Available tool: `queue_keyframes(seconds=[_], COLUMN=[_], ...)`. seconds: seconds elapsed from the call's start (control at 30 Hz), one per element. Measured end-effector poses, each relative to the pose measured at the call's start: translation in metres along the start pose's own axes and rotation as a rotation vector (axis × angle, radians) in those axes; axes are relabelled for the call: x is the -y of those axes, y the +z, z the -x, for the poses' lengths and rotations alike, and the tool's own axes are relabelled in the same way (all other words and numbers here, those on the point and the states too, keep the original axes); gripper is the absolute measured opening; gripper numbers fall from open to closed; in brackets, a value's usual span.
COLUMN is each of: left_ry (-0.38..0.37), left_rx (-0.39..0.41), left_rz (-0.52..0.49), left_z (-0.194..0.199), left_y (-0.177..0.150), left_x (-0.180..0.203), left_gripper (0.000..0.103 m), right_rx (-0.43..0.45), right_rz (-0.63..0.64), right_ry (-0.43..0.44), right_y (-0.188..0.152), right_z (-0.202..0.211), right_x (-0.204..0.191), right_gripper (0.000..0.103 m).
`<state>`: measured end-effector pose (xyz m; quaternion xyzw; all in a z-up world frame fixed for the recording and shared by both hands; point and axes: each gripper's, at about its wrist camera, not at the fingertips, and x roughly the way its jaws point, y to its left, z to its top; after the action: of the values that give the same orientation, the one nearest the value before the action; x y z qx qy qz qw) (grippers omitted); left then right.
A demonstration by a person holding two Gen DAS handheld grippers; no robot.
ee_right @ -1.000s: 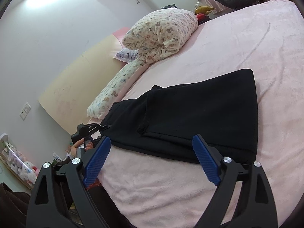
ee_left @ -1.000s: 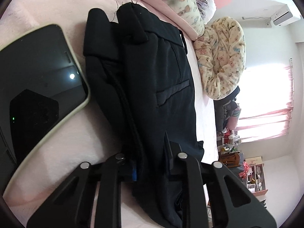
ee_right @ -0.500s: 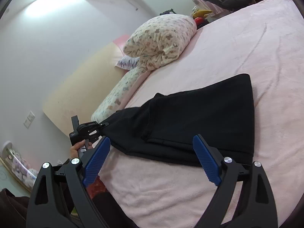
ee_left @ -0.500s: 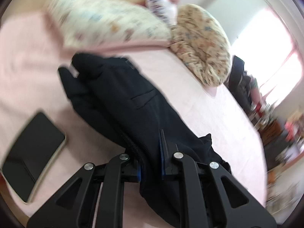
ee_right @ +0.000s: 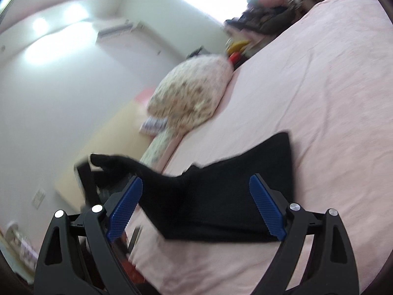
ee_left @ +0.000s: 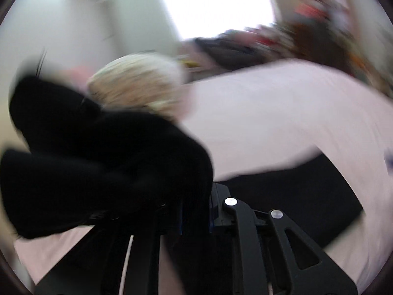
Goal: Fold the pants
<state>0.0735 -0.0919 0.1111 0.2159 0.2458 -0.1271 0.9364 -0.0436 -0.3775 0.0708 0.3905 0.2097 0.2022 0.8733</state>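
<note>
The black pants (ee_right: 221, 196) lie partly folded on the pink bed (ee_right: 331, 98). Their waist end is lifted off the bed at the left. My left gripper (ee_left: 196, 206) is shut on that lifted end of the black pants (ee_left: 98, 159), which hangs over its fingers; this view is blurred. The left gripper also shows in the right wrist view (ee_right: 91, 174), raised at the left. My right gripper (ee_right: 196, 206) is open and empty, just in front of the pants' near edge, its blue pads (ee_right: 267, 211) apart.
A floral quilt bundle (ee_right: 191, 91) and a long pillow (ee_right: 159, 147) lie along the headboard side of the bed. Cluttered furniture (ee_right: 270, 19) stands past the far end of the bed by the bright window.
My left gripper has lifted the waist end of the pants off the bed and swung it up and over toward the legs. The right gripper has stayed open, moving slightly.
</note>
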Motion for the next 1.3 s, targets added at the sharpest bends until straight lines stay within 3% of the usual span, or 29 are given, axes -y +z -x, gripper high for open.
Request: queue_keyframes(seconds=[0.07,0.13,0.23,0.5,0.63,0.8,0.93,1.0,1.1,1.2,1.27,1.3], left_ry=[-0.091,-0.128,-0.197,-0.216,-0.204,-0.234,-0.242,-0.232,-0.178,-0.198,-0.249,-0.266], left_rx=[-0.024,-0.059,-0.146,-0.139,-0.114,-0.100,-0.097,-0.095,-0.098,-0.083,-0.064,-0.042], left_rz=[-0.117,-0.232,-0.238,-0.164,-0.188,-0.106,-0.062,-0.065,-0.150,-0.138,-0.083,-0.061], left_z=[-0.004,-0.011,-0.028,-0.029,-0.024,-0.020,-0.018,-0.020,-0.023,-0.016,-0.006,0.000], left_y=[-0.015,-0.038,-0.068,-0.065,-0.073,-0.075,-0.068,-0.075,-0.085,-0.088,-0.089,-0.090], left_x=[0.053,0.098,0.122,0.112,0.110,0.091,0.086,0.082,0.103,0.103,0.095,0.090], left_gripper=[0.014,0.014,0.014,0.014,0.014,0.014,0.014,0.014,0.019,0.035,0.083,0.091], right_rx=[0.044,0.089,0.119,0.080,0.052,-0.002,-0.030,-0.030,-0.049,-0.089,-0.127,-0.141], right_rz=[-0.032,-0.077,-0.127,-0.140,-0.094,-0.004,-0.023,-0.022,-0.011,-0.008,-0.014,-0.023], right_ry=[-0.020,-0.046,-0.065,-0.088,-0.080,-0.059,-0.051,-0.053,-0.026,0.054,0.134,0.163], right_y=[0.005,0.011,0.016,0.020,0.019,0.015,0.015,0.015,0.014,0.009,0.005,0.003], right_z=[0.008,0.018,0.024,0.014,0.005,-0.007,-0.012,-0.012,-0.017,-0.025,-0.033,-0.037], right_x=[0.007,0.019,0.031,0.040,0.037,0.023,0.029,0.030,0.027,0.023,0.019,0.019], right_gripper=[0.091,0.091,0.091,0.092,0.092,0.091,0.091,0.091,0.091,0.091,0.091,0.091])
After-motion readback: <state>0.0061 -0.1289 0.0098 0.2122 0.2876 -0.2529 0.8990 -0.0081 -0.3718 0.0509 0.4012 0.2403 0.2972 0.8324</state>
